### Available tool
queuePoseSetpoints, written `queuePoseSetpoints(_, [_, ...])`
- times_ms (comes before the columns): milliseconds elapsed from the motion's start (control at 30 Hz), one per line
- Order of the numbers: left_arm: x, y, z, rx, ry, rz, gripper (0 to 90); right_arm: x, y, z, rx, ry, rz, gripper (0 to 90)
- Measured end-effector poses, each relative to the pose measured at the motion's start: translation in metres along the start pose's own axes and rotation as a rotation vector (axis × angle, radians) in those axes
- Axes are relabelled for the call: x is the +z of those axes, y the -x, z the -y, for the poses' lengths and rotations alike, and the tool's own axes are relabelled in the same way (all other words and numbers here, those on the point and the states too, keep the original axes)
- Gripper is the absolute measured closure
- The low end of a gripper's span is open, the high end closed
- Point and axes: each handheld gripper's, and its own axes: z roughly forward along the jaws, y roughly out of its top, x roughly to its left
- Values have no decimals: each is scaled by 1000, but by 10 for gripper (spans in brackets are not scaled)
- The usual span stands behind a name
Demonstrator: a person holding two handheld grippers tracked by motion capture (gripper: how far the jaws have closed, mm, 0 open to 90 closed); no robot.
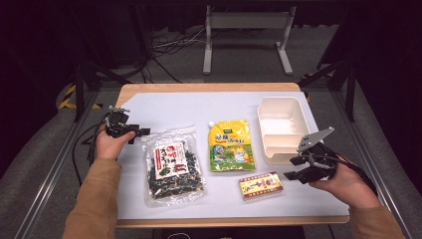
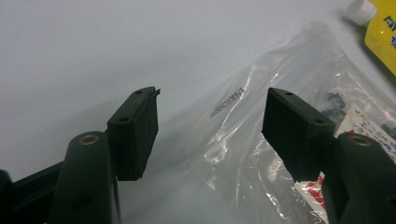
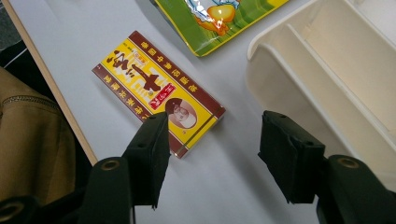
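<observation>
Left hand-held gripper (image 1: 130, 130) hovers released just beside the clear seaweed bag (image 1: 172, 166) on the desk (image 1: 164, 107). Yellow pouch (image 1: 231, 145) mid-desk; right hand-held gripper (image 1: 294, 168) gapes wide, empty, near the yellow-red box (image 1: 260, 185).

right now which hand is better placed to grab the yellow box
Right. The right gripper hangs open just beside the yellow box, whose corner sits by its jaws in the right gripper view. The left gripper is across the table, open at the seaweed bag.
</observation>
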Motion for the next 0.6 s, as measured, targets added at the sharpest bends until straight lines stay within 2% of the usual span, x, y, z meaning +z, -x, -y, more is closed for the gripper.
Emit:
queuePoseSetpoints(233, [7, -5, 2, -19, -21, 14, 412, 0, -1, 1, 0, -10, 0, 427])
queuePoseSetpoints(367, [8, -6, 2, -16, -12, 22, 431, 0, 0, 2, 2, -14, -3, 428])
queuePoseSetpoints(533, [11, -7, 2, -14, -29, 48, 484, 1, -1, 2, 2, -18, -5, 427])
queuePoseSetpoints(600, [12, -7, 2, -28, -45, 65, 510, 2, -1, 1, -1, -18, -5, 427])
